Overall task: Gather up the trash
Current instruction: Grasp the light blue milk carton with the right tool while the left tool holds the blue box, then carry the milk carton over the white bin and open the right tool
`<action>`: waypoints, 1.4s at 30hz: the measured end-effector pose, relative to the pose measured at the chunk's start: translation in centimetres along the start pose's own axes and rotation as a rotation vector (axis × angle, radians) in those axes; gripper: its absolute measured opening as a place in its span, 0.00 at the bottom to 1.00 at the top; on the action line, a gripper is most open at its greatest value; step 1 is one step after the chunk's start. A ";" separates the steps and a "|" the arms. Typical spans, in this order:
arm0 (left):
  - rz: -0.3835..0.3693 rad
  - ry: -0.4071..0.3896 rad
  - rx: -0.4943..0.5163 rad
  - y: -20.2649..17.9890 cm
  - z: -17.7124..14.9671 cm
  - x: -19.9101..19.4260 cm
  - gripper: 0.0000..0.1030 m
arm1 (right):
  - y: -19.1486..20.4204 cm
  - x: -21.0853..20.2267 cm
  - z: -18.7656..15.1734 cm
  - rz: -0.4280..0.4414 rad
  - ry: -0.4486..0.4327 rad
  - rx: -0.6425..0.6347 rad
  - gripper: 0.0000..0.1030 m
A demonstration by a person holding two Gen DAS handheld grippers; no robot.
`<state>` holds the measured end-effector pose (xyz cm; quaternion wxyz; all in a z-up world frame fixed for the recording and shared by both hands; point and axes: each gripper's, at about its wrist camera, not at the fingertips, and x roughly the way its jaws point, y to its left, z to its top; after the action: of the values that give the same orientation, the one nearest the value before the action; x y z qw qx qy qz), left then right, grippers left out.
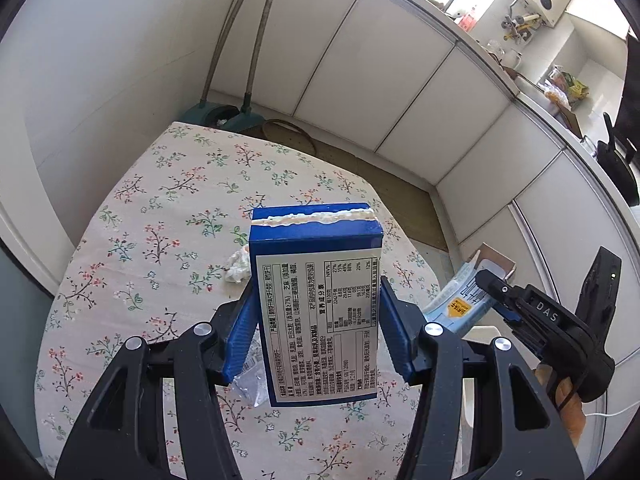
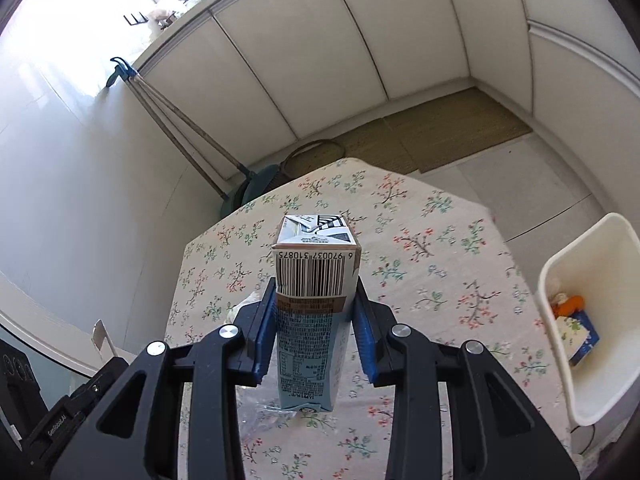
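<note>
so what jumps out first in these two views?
Both grippers are loaded: the left gripper clamps a blue box above the floral tablecloth, and the right gripper clamps a drink carton. A white bin with trash inside sits off the table's right edge.

Both wrist views close, angled down, sharing floral table.

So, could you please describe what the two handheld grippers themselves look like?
Both the left gripper and right gripper have black plastic linkage arms with triangular cutouts, silver round pivot bolts, and ribbed blue fingers. White letters "DAS" mark the right gripper's body, seen from the left wrist view.
</note>
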<state>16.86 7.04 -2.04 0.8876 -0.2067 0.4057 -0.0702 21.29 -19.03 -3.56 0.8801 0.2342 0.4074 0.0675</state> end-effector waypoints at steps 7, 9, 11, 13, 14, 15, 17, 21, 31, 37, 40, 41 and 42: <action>-0.019 0.012 0.079 -3.1 -1.6 0.7 0.52 | -4.8 -6.7 -0.2 -0.124 -0.126 -0.009 0.33; -0.019 0.012 0.097 -3.8 -2.1 0.9 0.52 | -6.5 -8.3 -0.1 -0.158 -0.161 0.005 0.33; -0.018 0.014 0.114 -4.5 -2.5 1.2 0.52 | -8.4 -10.0 0.0 -0.207 -0.203 0.020 0.33; -0.018 0.019 0.135 -5.3 -3.0 1.6 0.52 | -10.0 -11.1 0.0 -0.260 -0.238 0.028 0.33; -0.017 0.021 0.144 -5.7 -3.3 1.7 0.52 | -10.6 -11.5 -0.1 -0.284 -0.252 0.030 0.33; -0.015 0.022 0.156 -6.1 -3.6 2.0 0.52 | -11.4 -11.9 -0.1 -0.310 -0.266 0.034 0.33; -0.010 0.027 0.181 -7.0 -4.2 2.4 0.52 | -12.9 -12.6 -0.2 -0.372 -0.299 0.032 0.34; -0.013 0.050 0.226 -8.9 -5.5 3.8 0.52 | -15.4 -13.0 -0.4 -0.456 -0.322 0.024 0.41; -0.141 0.045 0.313 -17.7 -7.1 5.8 0.52 | -20.7 -17.3 -0.9 -0.636 -0.416 0.132 0.87; -0.242 0.074 0.381 -25.4 -8.3 7.6 0.52 | -25.4 -20.3 -1.8 -0.654 -0.405 0.242 0.87; -0.281 0.079 0.431 -29.1 -9.1 8.2 0.53 | -27.2 -21.6 -2.4 -0.677 -0.412 0.257 0.87; -0.290 0.083 0.446 -30.2 -9.3 8.4 0.53 | -27.7 -21.9 -2.5 -0.682 -0.413 0.263 0.87; -0.297 0.088 0.463 -31.4 -9.7 8.8 0.53 | -28.1 -22.2 -2.6 -0.686 -0.414 0.272 0.87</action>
<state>16.77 -26.93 -0.49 0.8728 -0.0524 0.3822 -0.2990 2.71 -49.77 -2.89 0.8760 0.2075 0.2814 -0.3321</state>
